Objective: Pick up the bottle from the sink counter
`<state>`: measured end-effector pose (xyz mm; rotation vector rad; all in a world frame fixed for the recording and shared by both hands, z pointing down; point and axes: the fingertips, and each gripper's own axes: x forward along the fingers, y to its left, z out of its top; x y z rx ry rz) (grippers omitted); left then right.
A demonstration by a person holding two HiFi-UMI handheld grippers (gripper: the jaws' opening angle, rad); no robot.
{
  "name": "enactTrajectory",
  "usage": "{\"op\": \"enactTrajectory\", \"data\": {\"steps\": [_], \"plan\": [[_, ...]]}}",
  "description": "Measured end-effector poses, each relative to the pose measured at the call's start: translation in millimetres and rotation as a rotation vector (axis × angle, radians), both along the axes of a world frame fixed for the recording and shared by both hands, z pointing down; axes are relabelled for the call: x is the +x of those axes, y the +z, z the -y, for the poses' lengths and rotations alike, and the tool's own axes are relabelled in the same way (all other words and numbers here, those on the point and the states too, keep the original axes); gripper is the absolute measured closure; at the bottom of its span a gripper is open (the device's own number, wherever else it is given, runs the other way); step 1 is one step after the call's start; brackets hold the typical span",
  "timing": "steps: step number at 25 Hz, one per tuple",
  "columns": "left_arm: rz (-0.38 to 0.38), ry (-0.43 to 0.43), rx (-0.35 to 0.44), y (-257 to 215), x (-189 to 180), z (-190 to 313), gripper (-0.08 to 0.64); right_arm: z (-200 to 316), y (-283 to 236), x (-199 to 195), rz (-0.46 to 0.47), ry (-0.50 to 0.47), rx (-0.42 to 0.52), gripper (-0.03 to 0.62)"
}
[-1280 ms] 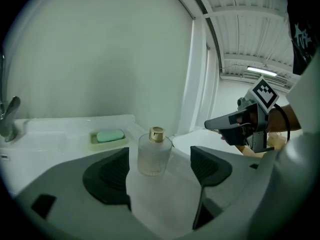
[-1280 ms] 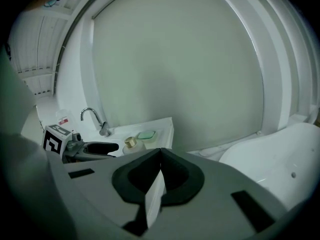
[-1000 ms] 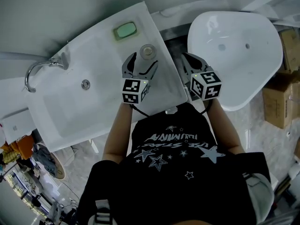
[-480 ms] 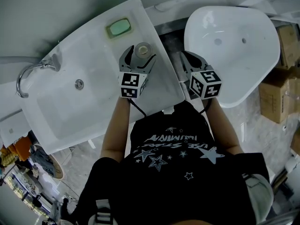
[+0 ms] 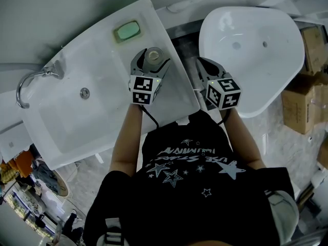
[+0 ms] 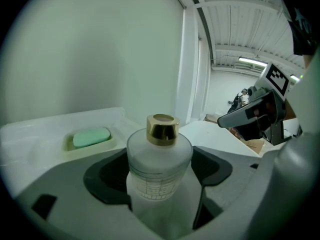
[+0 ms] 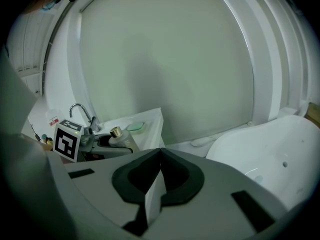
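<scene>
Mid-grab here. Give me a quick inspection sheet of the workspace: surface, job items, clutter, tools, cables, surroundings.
Surface: white sink counter, bare around the basin; faucet at its left end.
Job's things: frosted bottle with gold cap, upright.
Clutter: green soap in its recess beyond the bottle.
Tools: left tool shut on the bottle; right tool shut, empty, beside the counter's edge.
Cables: thin dark cable trailing from the left tool.
Surroundings: second white basin at right; cardboard boxes beyond.
</scene>
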<state>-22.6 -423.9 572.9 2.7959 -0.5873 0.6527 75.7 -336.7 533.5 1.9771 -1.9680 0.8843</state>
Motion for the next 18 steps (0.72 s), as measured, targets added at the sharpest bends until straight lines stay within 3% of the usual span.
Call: {"op": "enactTrajectory", "data": {"steps": [10, 18], "plan": [[0.07, -0.051, 0.018, 6.5, 2.3, 7.3, 0.192, 1.8, 2.8, -3.0, 0.007, -0.021, -0.004, 0.586], [0.078, -0.046, 0.023, 6.0, 1.2, 7.3, 0.213, 1.9, -2.2, -1.2, 0.007, -0.025, 0.005, 0.586]]}}
